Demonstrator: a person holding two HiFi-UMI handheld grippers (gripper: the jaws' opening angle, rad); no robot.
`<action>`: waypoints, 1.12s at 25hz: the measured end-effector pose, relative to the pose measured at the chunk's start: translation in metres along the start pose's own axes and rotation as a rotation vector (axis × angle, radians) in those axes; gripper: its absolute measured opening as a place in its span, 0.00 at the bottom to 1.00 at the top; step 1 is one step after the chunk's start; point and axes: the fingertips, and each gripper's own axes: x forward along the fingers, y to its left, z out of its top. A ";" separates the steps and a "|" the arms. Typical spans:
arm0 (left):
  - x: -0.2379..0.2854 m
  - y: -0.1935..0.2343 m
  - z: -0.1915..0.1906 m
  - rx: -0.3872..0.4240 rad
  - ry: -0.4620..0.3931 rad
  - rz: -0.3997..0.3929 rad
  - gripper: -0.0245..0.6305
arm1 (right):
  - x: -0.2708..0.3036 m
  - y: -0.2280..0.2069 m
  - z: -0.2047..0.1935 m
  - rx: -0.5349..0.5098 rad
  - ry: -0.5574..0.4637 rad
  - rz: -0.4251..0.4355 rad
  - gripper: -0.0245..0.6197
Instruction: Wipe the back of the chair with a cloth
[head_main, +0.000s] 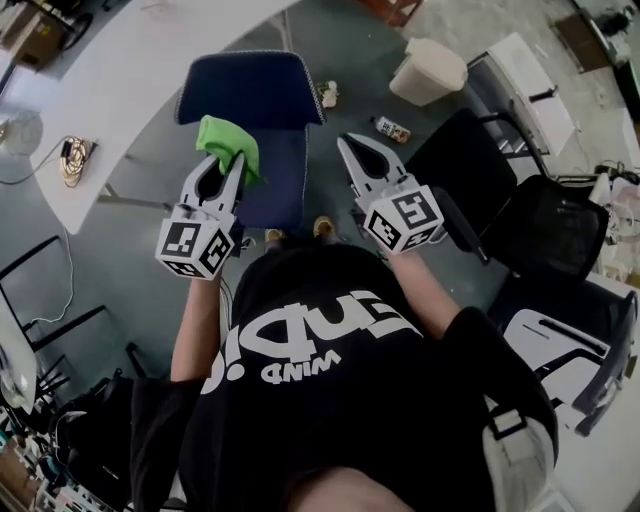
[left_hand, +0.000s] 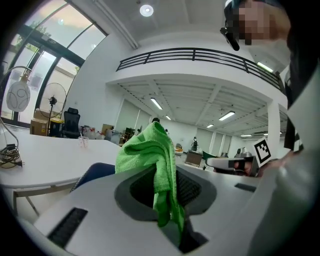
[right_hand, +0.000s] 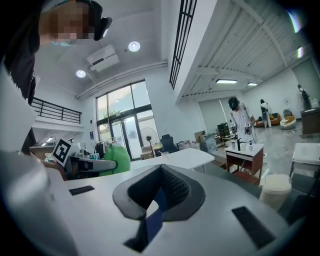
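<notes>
The right tongs (right_hand: 161, 166) fill the lower half of the frame, jaws closed tip to tip with nothing between them; a strip of dark blue shows through the gap below the tips. At middle left, the left tongs (right_hand: 106, 164) carry a green cloth (right_hand: 116, 158) at their tip. Behind lies a white tabletop (right_hand: 186, 158), and a pale bin (right_hand: 276, 188) stands at lower right.

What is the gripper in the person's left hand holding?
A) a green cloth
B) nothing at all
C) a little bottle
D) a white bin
A: in the left gripper view, the left gripper has its jaws shut on the green cloth, which bunches up above them.
</notes>
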 end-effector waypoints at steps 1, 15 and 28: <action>-0.006 -0.005 0.003 0.004 -0.007 -0.002 0.14 | -0.005 0.002 0.002 -0.007 -0.005 -0.006 0.03; -0.028 -0.017 -0.015 0.054 -0.048 0.003 0.14 | -0.033 0.001 -0.021 -0.067 0.006 -0.076 0.03; -0.040 -0.014 -0.027 0.022 -0.042 0.059 0.14 | -0.032 0.011 -0.023 -0.044 0.007 -0.017 0.03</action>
